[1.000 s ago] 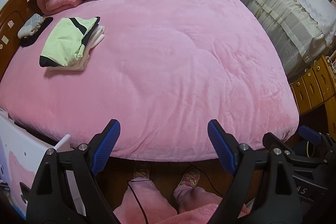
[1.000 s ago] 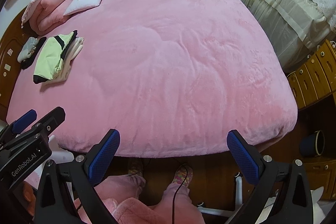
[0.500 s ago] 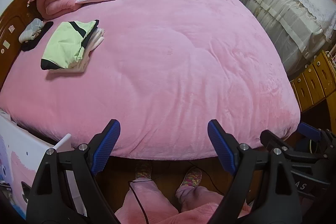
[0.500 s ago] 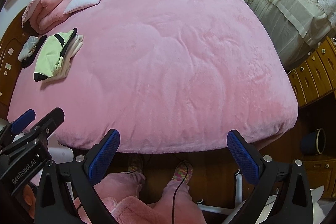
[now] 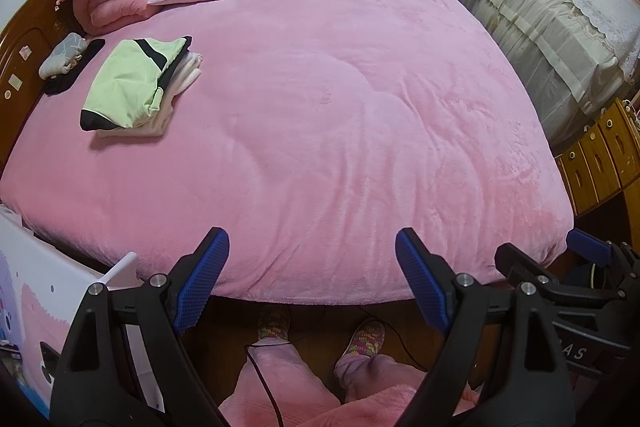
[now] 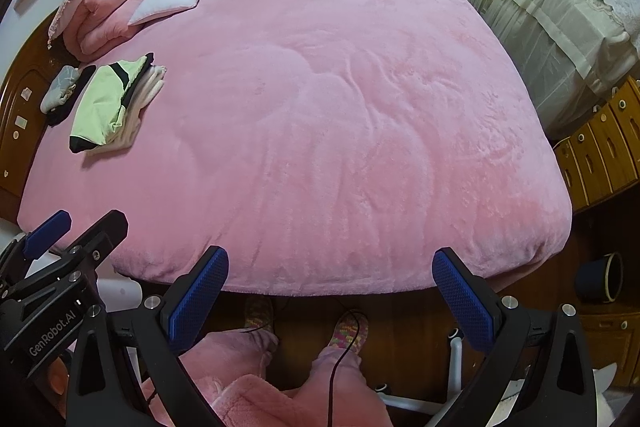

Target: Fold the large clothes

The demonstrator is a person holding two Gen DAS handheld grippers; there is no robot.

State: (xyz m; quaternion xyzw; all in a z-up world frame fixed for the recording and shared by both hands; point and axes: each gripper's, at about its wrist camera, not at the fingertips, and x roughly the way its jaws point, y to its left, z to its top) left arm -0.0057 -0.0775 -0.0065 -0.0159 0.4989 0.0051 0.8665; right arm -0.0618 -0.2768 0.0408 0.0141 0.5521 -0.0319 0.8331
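1. Two folded clothes make a small pile (image 5: 138, 85) on the far left side of the bed (image 5: 340, 107), near the headboard. A light green one with black edges lies on top of a white one. This is the only clothing to fold that shows, and it looks done already.

2. Both tools hang over the foot of the bed, well apart from the pile. The left gripper (image 5: 312, 279) has its fingers (image 5: 202, 281) spread wide and they hold nothing. The right gripper (image 6: 330, 297) has its fingers (image 6: 198, 297) spread wide too, and they are empty.

3. What could go wrong: I think a new big piece must be fetched next. If it is spread too close to the pile, a sleeve could knock the green top off. The pink blanket is soft and fluffy, so the fingers could pinch the blanket along with the cloth. The black cable (image 5: 260, 379) by the person's feet could catch a foot or snag a tool.

4. What is hard to see: no unfolded clothes show in either view, so I cannot tell where the next one is. A gray and black bundle (image 5: 66, 61) lies beside the pile, but I cannot tell what it is. The floor under the bed edge is dark. The white box (image 5: 36, 299) at the lower left is cut off by the edge.
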